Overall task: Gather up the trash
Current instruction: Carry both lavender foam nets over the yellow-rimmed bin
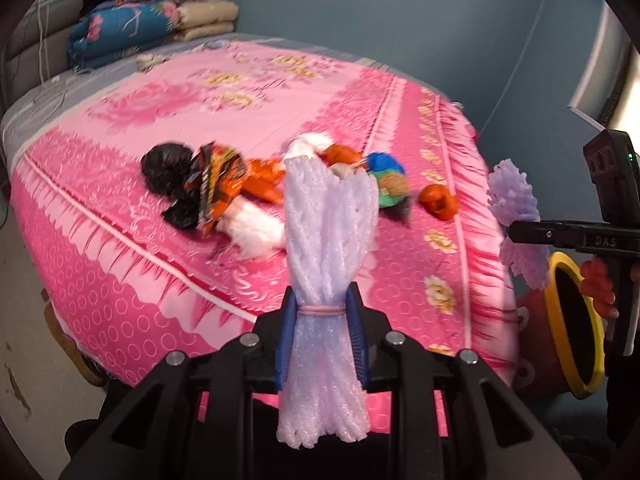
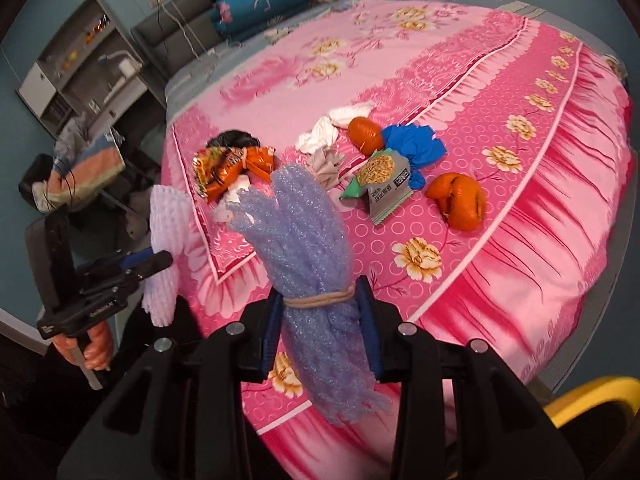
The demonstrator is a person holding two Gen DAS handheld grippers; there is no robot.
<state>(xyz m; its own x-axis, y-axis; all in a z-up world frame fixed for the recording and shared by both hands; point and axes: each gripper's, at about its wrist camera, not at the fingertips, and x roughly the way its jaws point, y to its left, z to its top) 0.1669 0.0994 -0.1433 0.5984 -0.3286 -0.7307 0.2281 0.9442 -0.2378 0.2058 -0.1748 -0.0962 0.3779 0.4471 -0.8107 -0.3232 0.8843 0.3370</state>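
My left gripper [image 1: 321, 300] is shut on a pale pink foam net bundle [image 1: 328, 216] tied with a rubber band and held above the bed's near edge. My right gripper [image 2: 320, 292] is shut on a purple foam net bundle [image 2: 304, 232], also banded. Each view shows the other gripper side-on with its bundle: the right gripper [image 1: 516, 232] and the left gripper [image 2: 160, 258]. On the pink bedspread [image 2: 520, 240] lie more trash: an orange snack wrapper [image 2: 232, 168], a noodle packet [image 2: 384, 184], a blue bag [image 2: 412, 144], two orange bags [image 2: 460, 200], white tissues [image 2: 320, 136] and a black bag [image 1: 168, 168].
An orange bin with a yellow rim [image 1: 560, 280] stands at the bed's right corner, below the right gripper. Folded quilts [image 1: 128, 28] are stacked at the head of the bed. A shelf unit [image 2: 80, 60] and a chair with clothes [image 2: 80, 176] stand left of the bed.
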